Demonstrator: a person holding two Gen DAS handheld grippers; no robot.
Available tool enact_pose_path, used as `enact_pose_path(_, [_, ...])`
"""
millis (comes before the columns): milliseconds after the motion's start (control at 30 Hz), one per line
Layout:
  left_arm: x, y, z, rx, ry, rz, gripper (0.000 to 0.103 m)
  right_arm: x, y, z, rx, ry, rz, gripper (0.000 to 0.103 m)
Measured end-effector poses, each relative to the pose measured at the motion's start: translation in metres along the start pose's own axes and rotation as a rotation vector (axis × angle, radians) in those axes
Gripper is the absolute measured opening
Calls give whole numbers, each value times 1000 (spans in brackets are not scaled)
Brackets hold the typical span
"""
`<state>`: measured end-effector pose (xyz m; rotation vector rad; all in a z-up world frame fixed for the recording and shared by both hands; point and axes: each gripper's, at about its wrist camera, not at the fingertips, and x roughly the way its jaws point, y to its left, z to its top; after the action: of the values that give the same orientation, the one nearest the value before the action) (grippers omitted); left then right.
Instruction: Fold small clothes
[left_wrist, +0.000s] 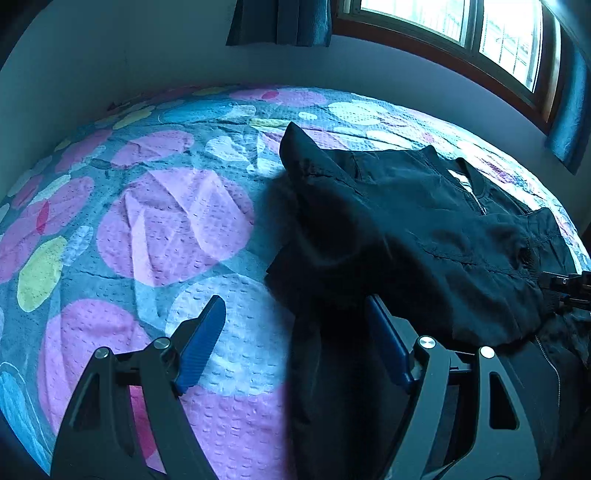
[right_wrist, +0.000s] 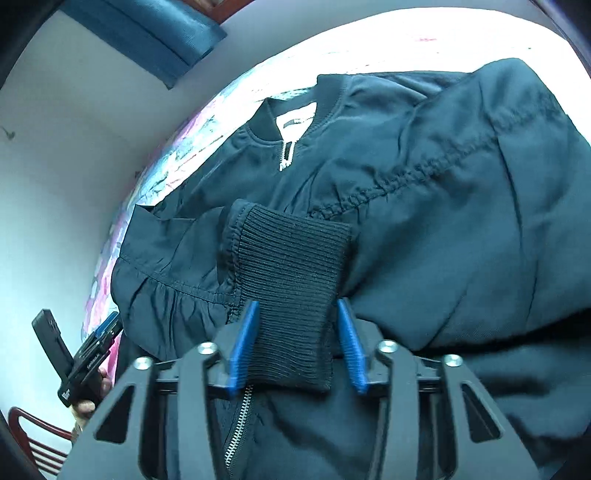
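On the bed's dotted quilt (left_wrist: 177, 221) your black jacket (right_wrist: 424, 192) lies spread, one sleeve folded across its front. Your right gripper (right_wrist: 299, 343) has its jaws around the ribbed cuff (right_wrist: 291, 280) — the left pad touching, the right just clear. Your left gripper (left_wrist: 295, 339) stands with jaws wide apart at the jacket's edge — gripping nothing.

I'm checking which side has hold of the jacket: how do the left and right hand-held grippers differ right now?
The left hand-held gripper stands wide open; the right hand-held gripper stands narrower. The left has only the black jacket's edge lying loosely by one finger, over the flowered bedspread; the right has the ribbed cuff between its fingers, touching the left pad, with a gap at the right pad. Both have blue pads and black frames.
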<state>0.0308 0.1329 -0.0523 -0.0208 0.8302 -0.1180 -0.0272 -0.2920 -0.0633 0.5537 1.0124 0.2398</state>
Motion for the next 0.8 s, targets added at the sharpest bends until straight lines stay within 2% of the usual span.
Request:
enact_pose_path(33, [0, 1, 0, -7, 4, -4, 77, -4, 1, 3, -1, -12, 11, 20])
enact_pose_path(67, [0, 2, 0, -10, 4, -6, 78, -14, 3, 7, 1, -37, 49, 18])
enact_pose_path(133, [0, 2, -1, -7, 6, -8, 81, -39, 9, 13, -6, -112, 107, 17])
enact_pose_path(233, [3, 1, -1, 0, 20, -10, 84, -77, 22, 18, -83, -256, 73, 16])
enact_pose_path(267, [4, 0, -1, 4, 21, -8, 84, -83, 20, 19, -89, -279, 55, 16])
enact_pose_path(367, [8, -1, 3, 5, 33, 13, 84, -76, -2, 21, -36, -258, 18, 16])
enact_pose_path(467, [14, 0, 13, -6, 35, 47, 84, -67, -18, 17, 25, -230, 21, 16])
enact_pose_path(600, [27, 3, 25, -35, 41, 58, 84, -78, -12, 14, -6, -288, 66, 16])
enact_pose_path(633, [33, 4, 27, -39, 47, 85, 84, -82, -10, 16, -14, -309, 74, 16])
enact_pose_path(700, [41, 9, 26, -60, 76, 119, 84, -90, -14, 20, -17, -342, 31, 16])
enact_pose_path(800, [44, 14, 23, -90, 87, 81, 88, -75, -35, 25, 26, -305, -86, 16])
